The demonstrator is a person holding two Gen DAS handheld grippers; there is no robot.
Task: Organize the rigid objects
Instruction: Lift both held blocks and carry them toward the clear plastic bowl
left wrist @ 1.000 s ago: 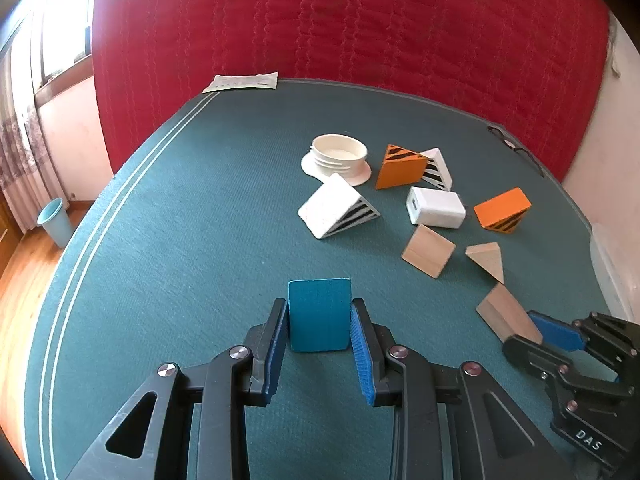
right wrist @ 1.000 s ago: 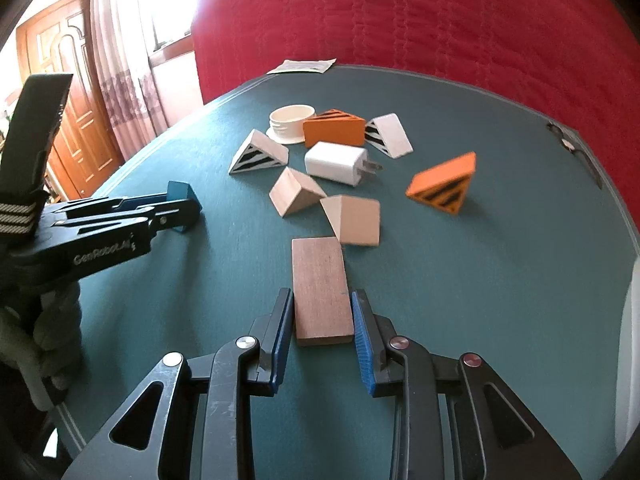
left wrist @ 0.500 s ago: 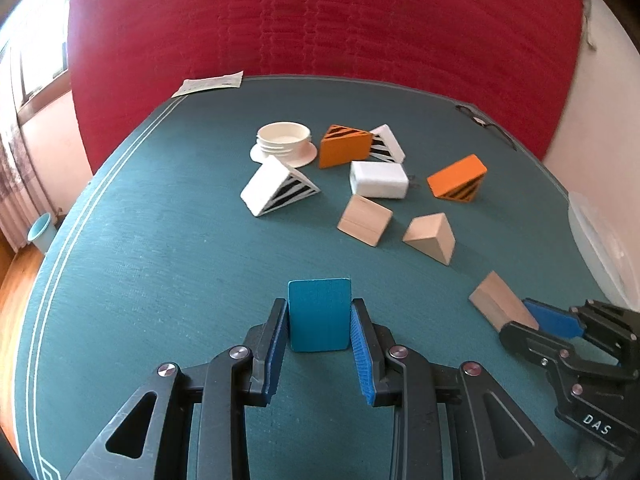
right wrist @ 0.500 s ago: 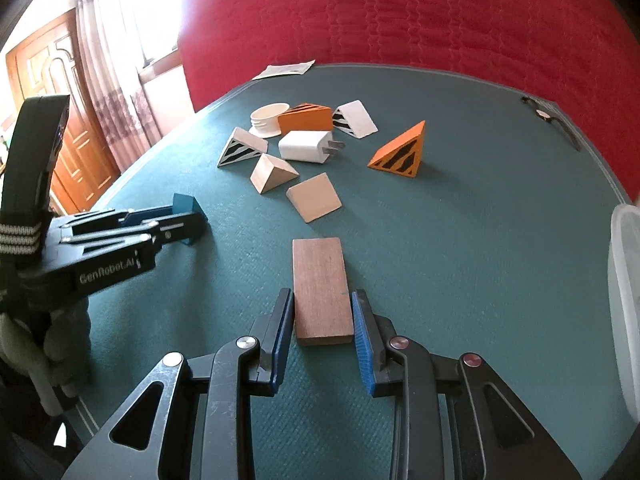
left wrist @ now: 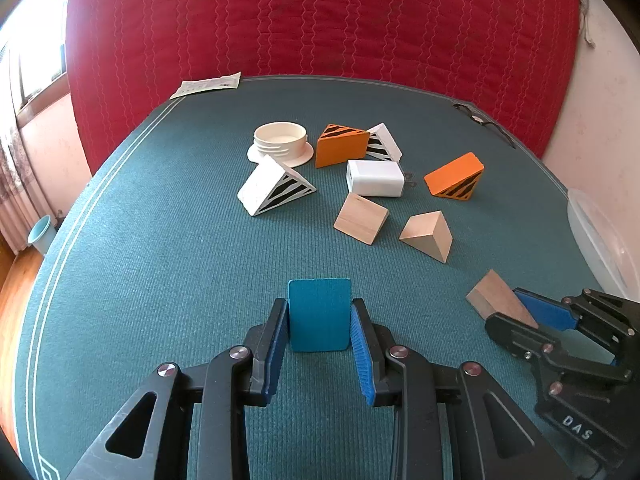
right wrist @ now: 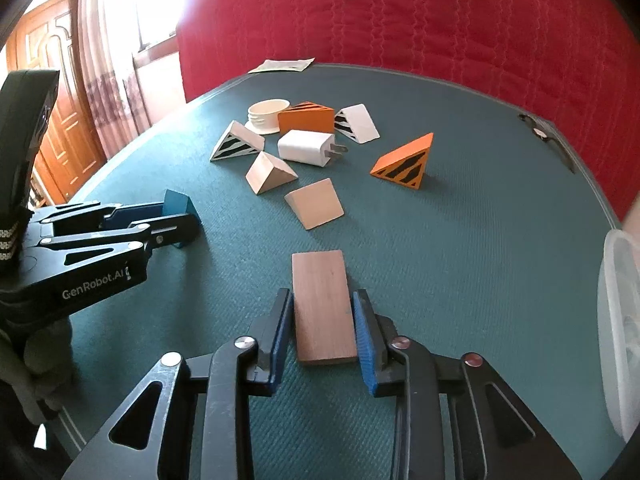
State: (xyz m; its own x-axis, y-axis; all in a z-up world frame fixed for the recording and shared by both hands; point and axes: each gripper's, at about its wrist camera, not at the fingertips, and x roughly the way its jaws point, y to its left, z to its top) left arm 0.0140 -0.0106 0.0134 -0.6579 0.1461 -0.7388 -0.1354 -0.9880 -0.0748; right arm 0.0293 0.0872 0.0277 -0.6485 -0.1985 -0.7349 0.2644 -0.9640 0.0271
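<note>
My left gripper [left wrist: 319, 308] is shut on an upright blue block [left wrist: 319, 320] just above the green table cloth [left wrist: 160, 264]. My right gripper [right wrist: 323, 300] has its jaws closing on a flat brown wooden block [right wrist: 322, 304], and both pads lie against its sides. In the left wrist view the right gripper [left wrist: 532, 312] and its brown block [left wrist: 492, 294] sit at the lower right. The right wrist view has the left gripper [right wrist: 176, 216] and the blue block [right wrist: 178, 202] at the left.
A loose pile lies mid-table: a white round lid [left wrist: 280, 142], two orange striped wedges [left wrist: 340, 144] [left wrist: 456, 176], two white striped wedges [left wrist: 272, 192] [left wrist: 384, 142], a white charger [left wrist: 374, 178], two plain wooden wedges [left wrist: 360, 218] [left wrist: 428, 234]. A clear plastic container [left wrist: 600, 236] stands at the right edge.
The left gripper has shifted sideways with the blue block, so the pile now sits nearer the middle of its view. The right gripper still has the brown block between its pads.
</note>
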